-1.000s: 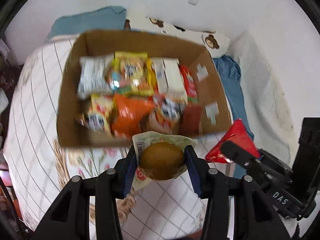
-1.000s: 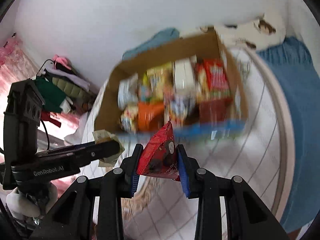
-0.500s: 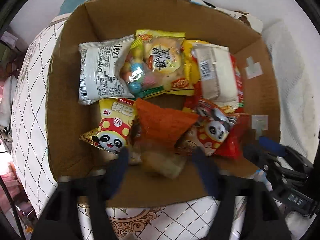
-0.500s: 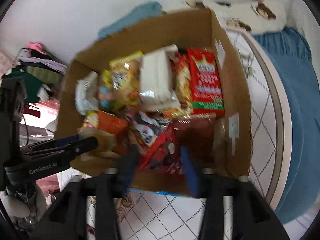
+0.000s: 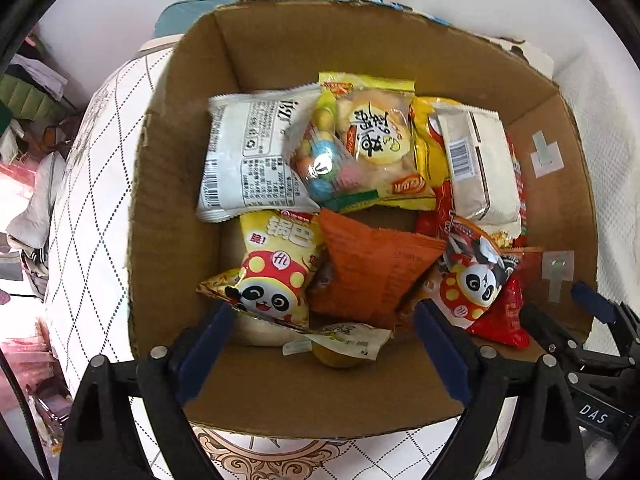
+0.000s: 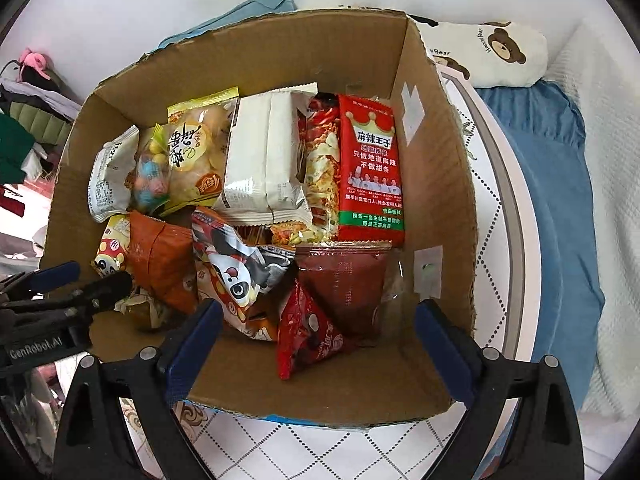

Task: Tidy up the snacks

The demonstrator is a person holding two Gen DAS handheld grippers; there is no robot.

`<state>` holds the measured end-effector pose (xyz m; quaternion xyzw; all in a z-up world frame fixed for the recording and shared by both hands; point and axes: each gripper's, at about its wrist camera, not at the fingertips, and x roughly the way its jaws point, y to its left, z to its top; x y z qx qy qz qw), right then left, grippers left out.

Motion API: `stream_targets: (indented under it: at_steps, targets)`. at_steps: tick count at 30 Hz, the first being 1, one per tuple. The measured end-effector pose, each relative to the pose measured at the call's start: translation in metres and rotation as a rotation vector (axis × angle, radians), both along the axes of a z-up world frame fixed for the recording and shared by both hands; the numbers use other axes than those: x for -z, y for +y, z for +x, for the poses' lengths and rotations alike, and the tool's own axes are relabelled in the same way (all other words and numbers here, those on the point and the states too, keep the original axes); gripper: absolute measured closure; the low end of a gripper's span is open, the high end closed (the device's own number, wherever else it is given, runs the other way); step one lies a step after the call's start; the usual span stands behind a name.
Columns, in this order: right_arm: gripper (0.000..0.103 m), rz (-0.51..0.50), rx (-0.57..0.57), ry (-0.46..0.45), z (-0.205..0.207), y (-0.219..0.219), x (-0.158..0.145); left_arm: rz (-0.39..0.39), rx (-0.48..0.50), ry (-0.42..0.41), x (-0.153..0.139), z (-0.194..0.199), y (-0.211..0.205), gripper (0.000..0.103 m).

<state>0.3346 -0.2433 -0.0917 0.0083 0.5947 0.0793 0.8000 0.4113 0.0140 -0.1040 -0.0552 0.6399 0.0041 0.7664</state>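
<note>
A cardboard box full of several snack packets sits on a quilted bed. My left gripper hangs over its near side, jaws still opening, pads touching nothing. Below it lies a round brown bun in a clear wrapper on the box floor. My right gripper also points down into the box, jaws opening wide. A red triangular packet lies loose between and below its fingers. The left gripper shows at the left of the right wrist view; the right gripper at the right of the left wrist view.
The box holds a white packet, a yellow rice-cracker bag, panda packets, an orange packet and a tall red packet. A bear-print pillow and a blue blanket lie to the right, clothes to the left.
Both grippers moved from in front of the box to over it and opened. The left one let go of the bun and the right one the red packet; both now lie inside.
</note>
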Motion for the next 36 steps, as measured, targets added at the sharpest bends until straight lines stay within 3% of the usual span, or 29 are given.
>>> stream_targets:
  at_steps: [15,22,36]
  targets:
    - [0.003,0.027,0.056,-0.106,-0.026,-0.007,-0.028,0.018,-0.008,-0.147,-0.047,-0.032,0.003,0.010]
    - [0.003,0.035,0.059,-0.204,-0.061,-0.012,-0.061,-0.001,-0.014,-0.261,-0.078,-0.076,0.004,0.010]
    - [0.000,0.026,0.010,-0.468,-0.174,-0.009,-0.158,0.050,0.000,-0.476,-0.160,-0.164,-0.002,0.010]
